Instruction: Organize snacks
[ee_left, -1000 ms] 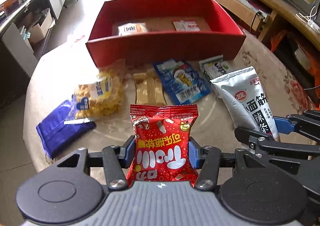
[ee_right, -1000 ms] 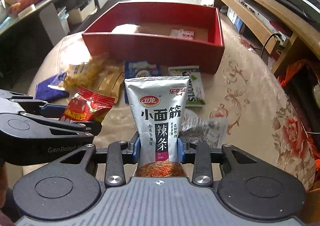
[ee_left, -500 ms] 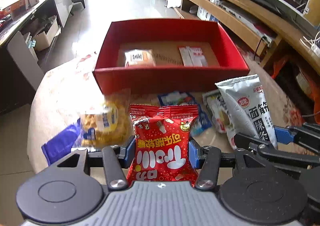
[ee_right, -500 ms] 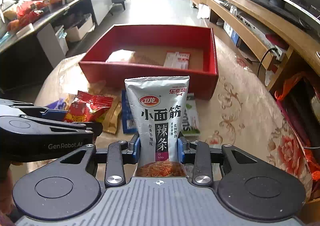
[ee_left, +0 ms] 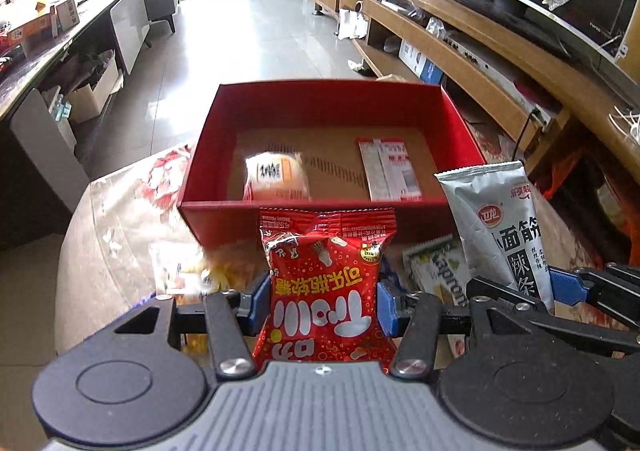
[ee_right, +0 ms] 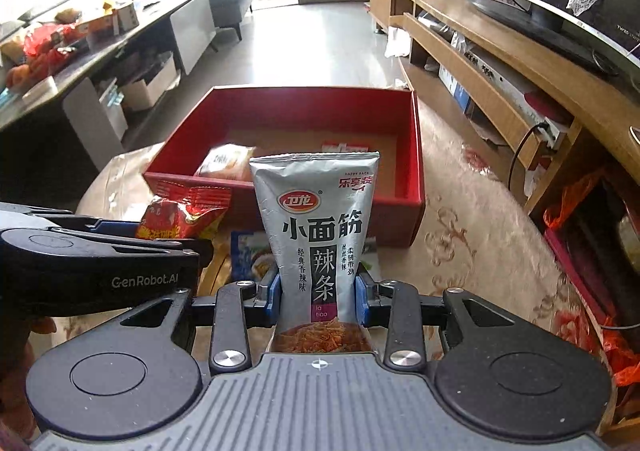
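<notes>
The left gripper (ee_left: 320,307) squeezes a shiny red snack bag with white letters (ee_left: 325,287) between its blue pads and holds it up in the air. The right gripper (ee_right: 318,295) squeezes a tall silver snack pouch with black letters (ee_right: 316,235) the same way, standing straight up.

In the left wrist view, the open red cardboard box with a brown floor (ee_left: 224,119) sits at 12 o'clock from the red bag, on the round table with a flowery cloth (ee_left: 104,251). Inside the box lie a small orange and white packet (ee_left: 276,175) at the left and a flat white and red packet (ee_left: 390,169) at the right, well apart.

On the table, a see-through bag of yellow snacks (ee_left: 188,271) is at 9 o'clock from the red bag. A green and white packet (ee_left: 440,271) is at 3 o'clock, in front of the box
</notes>
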Demonstrator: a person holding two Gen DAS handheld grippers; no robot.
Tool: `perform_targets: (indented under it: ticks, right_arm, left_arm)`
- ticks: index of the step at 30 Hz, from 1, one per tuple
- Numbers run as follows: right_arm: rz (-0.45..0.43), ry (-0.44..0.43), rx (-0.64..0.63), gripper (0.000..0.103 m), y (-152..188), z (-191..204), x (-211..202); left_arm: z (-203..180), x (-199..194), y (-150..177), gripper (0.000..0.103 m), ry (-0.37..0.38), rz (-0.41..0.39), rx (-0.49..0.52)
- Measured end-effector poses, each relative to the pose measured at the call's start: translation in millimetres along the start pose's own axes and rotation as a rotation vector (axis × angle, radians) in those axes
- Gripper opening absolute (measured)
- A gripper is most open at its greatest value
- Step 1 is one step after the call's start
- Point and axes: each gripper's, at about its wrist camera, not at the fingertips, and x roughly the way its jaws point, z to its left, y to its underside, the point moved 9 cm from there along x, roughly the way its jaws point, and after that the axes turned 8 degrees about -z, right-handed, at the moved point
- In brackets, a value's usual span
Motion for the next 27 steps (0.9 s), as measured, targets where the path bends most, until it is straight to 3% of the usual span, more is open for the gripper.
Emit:
perform_targets:
  ticks: [27]
  right_arm:
    - [-0.021,0.013,0.008,0.042,-69.1,-19.9,71.9]
  left_arm:
    - [9.8,71.3,-82.9,0.047,-0.077,-0.057,-0.051]
